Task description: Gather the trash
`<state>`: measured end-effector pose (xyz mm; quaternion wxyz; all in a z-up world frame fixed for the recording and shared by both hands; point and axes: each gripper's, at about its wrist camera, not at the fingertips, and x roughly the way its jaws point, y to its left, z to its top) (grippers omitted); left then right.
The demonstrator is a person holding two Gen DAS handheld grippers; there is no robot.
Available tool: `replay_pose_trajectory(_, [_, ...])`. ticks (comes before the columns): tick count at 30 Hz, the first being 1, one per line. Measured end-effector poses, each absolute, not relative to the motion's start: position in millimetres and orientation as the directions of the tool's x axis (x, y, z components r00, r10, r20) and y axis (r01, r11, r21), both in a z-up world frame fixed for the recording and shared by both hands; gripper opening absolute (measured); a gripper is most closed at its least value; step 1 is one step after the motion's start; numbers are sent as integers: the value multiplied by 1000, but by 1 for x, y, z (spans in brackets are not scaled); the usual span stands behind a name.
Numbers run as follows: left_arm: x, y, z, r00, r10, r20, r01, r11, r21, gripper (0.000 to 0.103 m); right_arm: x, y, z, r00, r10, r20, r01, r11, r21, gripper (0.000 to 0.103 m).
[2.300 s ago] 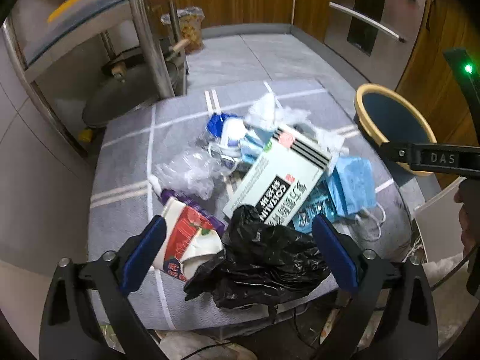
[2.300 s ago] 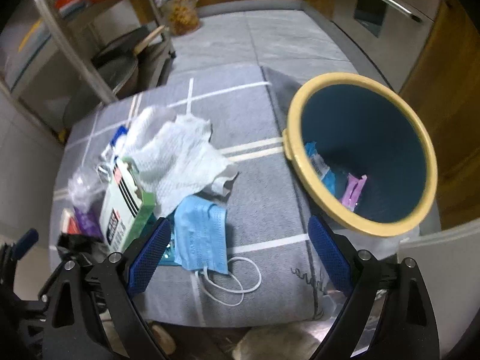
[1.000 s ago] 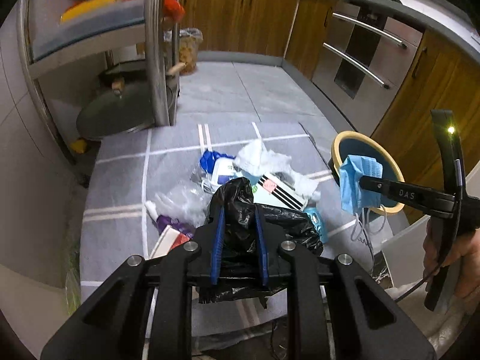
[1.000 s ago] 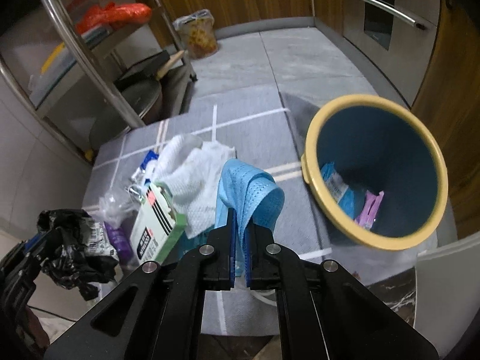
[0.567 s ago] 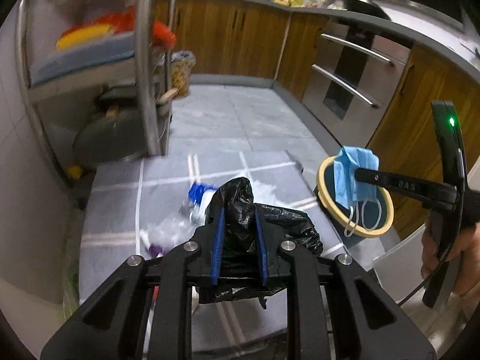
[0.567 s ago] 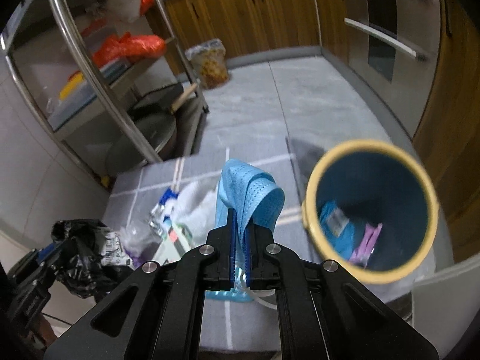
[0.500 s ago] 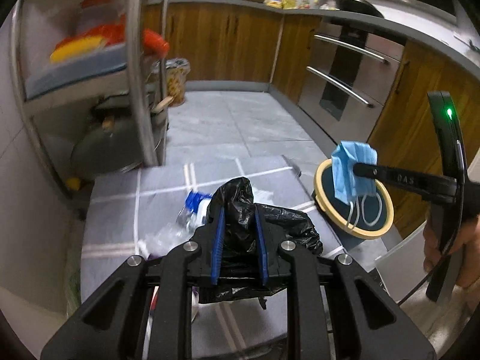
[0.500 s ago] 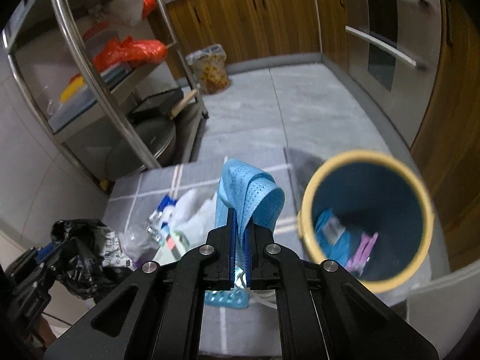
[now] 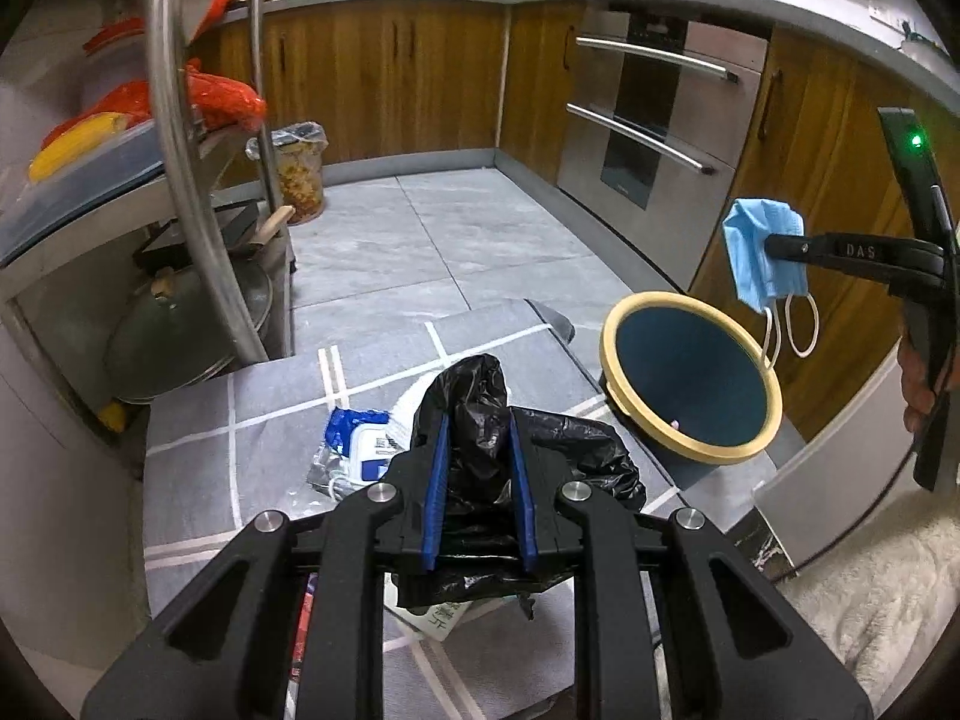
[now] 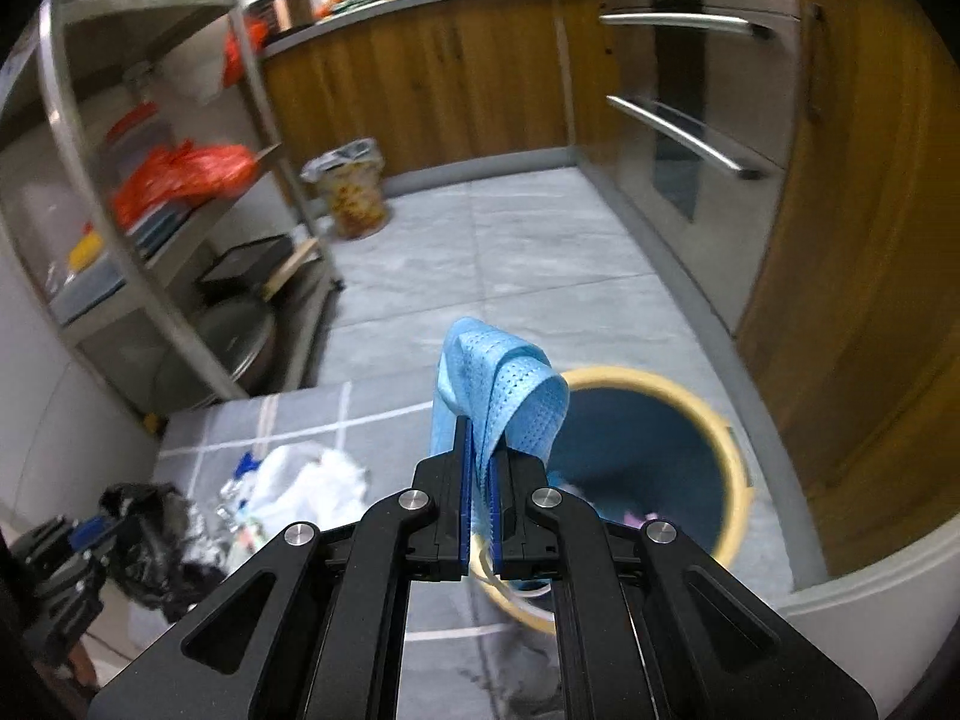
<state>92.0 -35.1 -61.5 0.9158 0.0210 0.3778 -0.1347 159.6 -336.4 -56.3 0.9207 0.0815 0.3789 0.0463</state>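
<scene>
My left gripper point(image 9: 478, 420) is shut on a crumpled black plastic bag point(image 9: 468, 396) and holds it high above the grey mat point(image 9: 198, 480). My right gripper point(image 10: 479, 438) is shut on a blue face mask point(image 10: 504, 384), whose ear loops hang down. In the left wrist view the mask point(image 9: 759, 252) hangs above the far right rim of the blue bin with a yellow rim point(image 9: 690, 384). The bin point(image 10: 648, 450) holds some wrappers. More trash lies on the mat: a blue and white packet point(image 9: 360, 438) and white tissue point(image 10: 306, 480).
A steel rack point(image 9: 180, 180) with pans and a red bag stands at the left. A lined waste basket point(image 9: 297, 174) stands at the back by wooden cabinets point(image 9: 390, 78). An oven point(image 9: 648, 120) is at the right. A white panel point(image 9: 828, 456) stands beside the bin.
Both grippers closed on their items and lifted them off the mat. The right one has carried the mask up and over toward the bin; the left has risen with the black bag.
</scene>
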Motion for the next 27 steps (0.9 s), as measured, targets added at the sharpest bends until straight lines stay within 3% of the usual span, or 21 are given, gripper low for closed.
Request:
replay_pose_trajectory(13, [147, -118, -26, 628, -378, -680, 421, 900, -112, 19, 204, -413, -118, 619, 99, -779, 264, 908, 324, 6])
replay_pose_trajectory(27, [217, -200, -65, 512, -388, -766, 478, 870, -120, 19, 224, -442, -158, 520, 27, -854, 369, 894, 253, 6])
